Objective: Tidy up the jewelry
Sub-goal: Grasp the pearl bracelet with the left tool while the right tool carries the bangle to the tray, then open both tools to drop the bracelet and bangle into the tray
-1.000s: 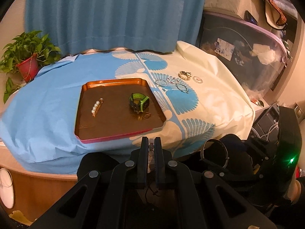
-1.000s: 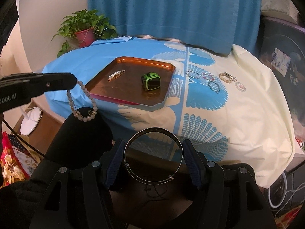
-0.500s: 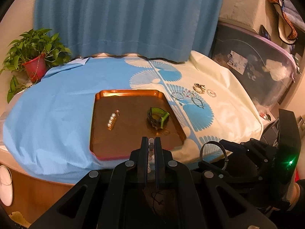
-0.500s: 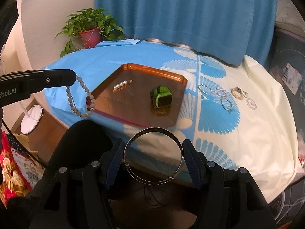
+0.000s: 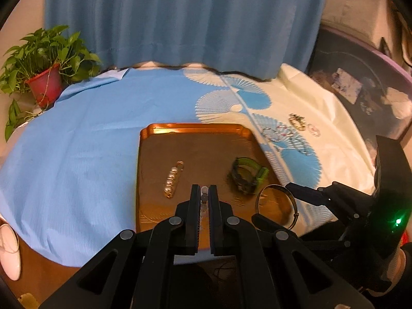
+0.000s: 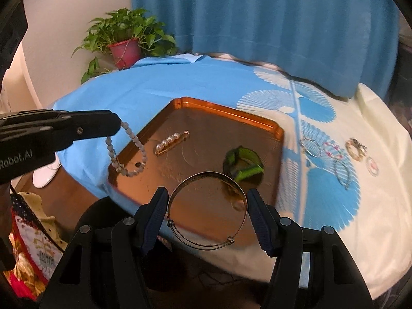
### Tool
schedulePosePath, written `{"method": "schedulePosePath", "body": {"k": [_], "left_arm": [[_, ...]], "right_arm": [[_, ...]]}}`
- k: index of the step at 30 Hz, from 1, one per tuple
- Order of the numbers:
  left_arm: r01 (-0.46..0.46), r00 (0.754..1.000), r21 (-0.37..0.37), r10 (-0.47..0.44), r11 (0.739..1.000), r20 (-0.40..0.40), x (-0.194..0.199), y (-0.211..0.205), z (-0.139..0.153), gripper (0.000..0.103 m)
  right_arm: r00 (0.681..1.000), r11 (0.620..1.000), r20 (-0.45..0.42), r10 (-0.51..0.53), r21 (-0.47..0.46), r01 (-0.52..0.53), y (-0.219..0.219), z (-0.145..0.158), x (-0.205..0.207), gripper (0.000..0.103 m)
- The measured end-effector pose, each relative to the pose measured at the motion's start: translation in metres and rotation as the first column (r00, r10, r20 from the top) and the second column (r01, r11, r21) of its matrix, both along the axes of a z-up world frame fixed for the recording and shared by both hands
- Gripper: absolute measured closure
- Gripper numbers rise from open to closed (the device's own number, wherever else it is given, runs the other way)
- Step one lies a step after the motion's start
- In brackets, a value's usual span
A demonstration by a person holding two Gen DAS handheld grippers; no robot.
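Note:
An orange tray [image 5: 195,128] [image 6: 226,109] lies on the blue and cream cloth. In it lie a pearl clip [image 5: 173,180] [image 6: 171,141] and a green watch [image 5: 248,173] [image 6: 243,164]. My left gripper [image 5: 205,193] [image 6: 117,123] is shut on a grey bead bracelet [image 6: 128,152], which hangs over the tray's near left corner. My right gripper [image 6: 207,203] [image 5: 288,189] is shut on a thin metal bangle [image 6: 206,209] [image 5: 276,204], held above the tray's near edge. Several more bracelets [image 5: 291,134] [image 6: 340,154] lie on the cloth right of the tray.
A potted plant [image 5: 47,59] [image 6: 126,41] stands at the table's far left. A blue curtain [image 5: 180,18] hangs behind. A dark storage bin [image 5: 360,87] stands to the right. White slippers [image 5: 10,252] [image 6: 46,172] lie on the floor at left.
Both grippers have moved forward towards the table and now hang over the tray's near part, each holding its bracelet as before.

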State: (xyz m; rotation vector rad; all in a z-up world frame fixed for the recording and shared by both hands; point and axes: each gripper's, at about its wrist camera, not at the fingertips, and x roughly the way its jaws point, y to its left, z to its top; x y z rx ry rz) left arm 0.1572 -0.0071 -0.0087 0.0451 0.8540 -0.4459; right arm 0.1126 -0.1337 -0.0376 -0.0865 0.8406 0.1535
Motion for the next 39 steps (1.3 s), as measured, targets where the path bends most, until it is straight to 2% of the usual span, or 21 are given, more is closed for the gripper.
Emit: {"method": "schedulePosePath", "body": {"k": [6, 13, 14, 15, 16, 17, 18, 19, 21, 25, 28, 32, 36, 39], "left_arm": [[-0.017, 0.999, 0.04, 0.018, 0.999, -0.042, 0.028, -0.001, -0.028, 0.1], [-0.07, 0.995, 0.058, 0.074, 0.996, -0.069, 0.045, 0.009, -0.051, 0.097], [-0.084, 0.994, 0.048, 0.087, 0.995, -0.07, 0.047, 0.013, -0.053, 0.092], [-0.085, 0.993, 0.045, 0.088, 0.995, -0.075, 0.047, 0.017, -0.053, 0.067], [-0.09, 0.993, 0.045, 0.093, 0.995, -0.078, 0.047, 0.019, -0.054, 0.035], [-0.112, 0.991, 0.047, 0.115, 0.993, -0.067, 0.044, 0.022, -0.053, 0.024], [-0.141, 0.989, 0.047, 0.143, 0.989, -0.034, 0.038, 0.025, -0.05, 0.015], [-0.152, 0.988, 0.048, 0.153, 0.987, -0.016, 0.035, 0.025, -0.047, 0.014], [-0.156, 0.988, 0.079, 0.156, 0.985, -0.002, 0.024, 0.027, -0.043, 0.014], [-0.192, 0.981, 0.12, 0.195, 0.974, -0.015, -0.005, 0.03, -0.043, 0.014], [-0.219, 0.974, 0.109, 0.223, 0.969, -0.026, -0.034, 0.033, -0.044, 0.014], [-0.257, 0.965, 0.079, 0.26, 0.963, -0.041, -0.08, 0.031, -0.045, 0.014], [-0.219, 0.975, 0.088, 0.221, 0.972, -0.016, -0.115, 0.017, -0.039, 0.014], [-0.188, 0.982, 0.096, 0.185, 0.978, 0.035, -0.142, 0.006, -0.026, 0.014]], "right_arm": [[0.999, 1.0, -0.037, 0.014, -0.007, -0.014, 0.01, -0.023, 0.038, 0.04], [0.999, 1.0, -0.048, 0.008, -0.013, -0.009, 0.011, -0.04, 0.056, 0.04], [0.999, 1.0, -0.045, 0.007, -0.014, -0.008, 0.011, -0.041, 0.057, 0.04], [0.999, 1.0, -0.042, 0.011, -0.016, -0.012, 0.012, -0.042, 0.058, 0.039], [0.999, 1.0, -0.039, 0.018, -0.02, -0.019, 0.013, -0.042, 0.059, 0.033], [0.999, 0.999, -0.035, 0.028, -0.03, -0.03, 0.014, -0.043, 0.059, 0.027], [0.999, 0.998, -0.028, 0.035, -0.047, -0.037, 0.016, -0.042, 0.057, 0.014], [0.999, 0.997, -0.016, 0.035, -0.062, -0.036, 0.017, -0.041, 0.055, 0.011], [0.999, 0.995, 0.011, 0.034, -0.096, -0.033, 0.018, -0.036, 0.046, 0.011], [1.0, 0.992, -0.013, -0.024, -0.122, 0.022, 0.008, -0.033, 0.016, 0.011], [0.996, 0.99, -0.037, -0.087, -0.118, 0.082, -0.004, -0.032, -0.015, 0.011], [0.988, 0.987, -0.05, -0.149, -0.07, 0.145, -0.021, -0.024, -0.067, 0.011], [0.983, 0.983, -0.018, -0.185, -0.013, 0.185, -0.033, -0.006, -0.111, 0.011], [0.982, 0.982, 0.026, -0.187, -0.014, 0.187, -0.032, 0.007, -0.137, 0.011]]}}
